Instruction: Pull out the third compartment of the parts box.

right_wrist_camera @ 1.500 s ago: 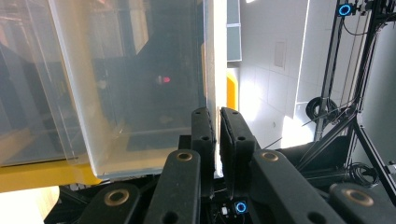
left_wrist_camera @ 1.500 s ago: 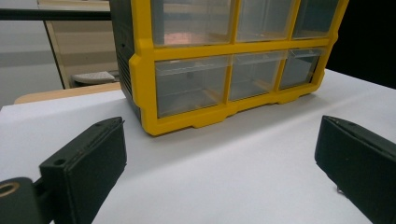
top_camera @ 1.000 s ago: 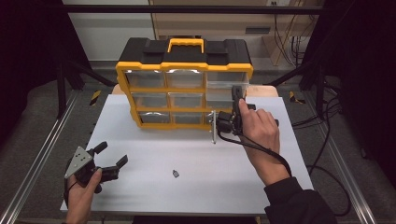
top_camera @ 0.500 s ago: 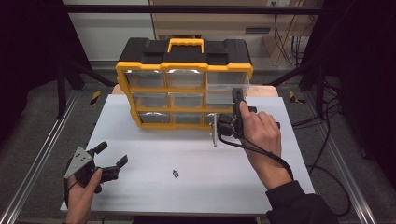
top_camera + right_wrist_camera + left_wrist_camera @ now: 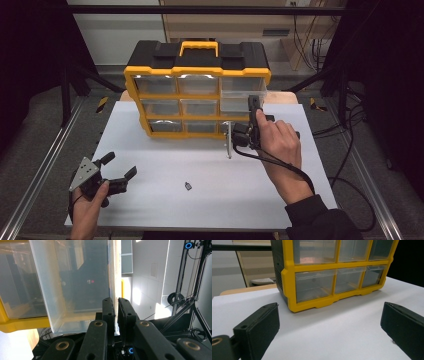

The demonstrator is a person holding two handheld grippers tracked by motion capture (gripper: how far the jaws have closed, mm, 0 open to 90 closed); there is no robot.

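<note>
High view first, nearest the person: the left gripper rests low on the white table, well off to the front-left of the yellow organizer, its jaws spread wide with nothing between them. In the left gripper view those two black pads stand far apart over bare tabletop, with the organizer's lower-left clear drawers ahead of them. A small dark part lies on the table between the two hands, out in front of the organizer and touched by neither. Farther along, the right hand holds the right gripper up against the organizer's bottom right corner. There a clear drawer is pulled out from the bottom row, its front panel standing proud of the yellow frame. In the right gripper view the jaws are nearly closed, pinching the thin front wall of the clear drawer edge-on: the panel runs straight up out of the narrow gap between the fingers, with one pad pressed on each face. The drawer's body stretches away to one side of the pads, and the yellow frame shows at the edge beyond it. At the far end, the organizer's black top and yellow handle sit at the table's back edge.
</note>
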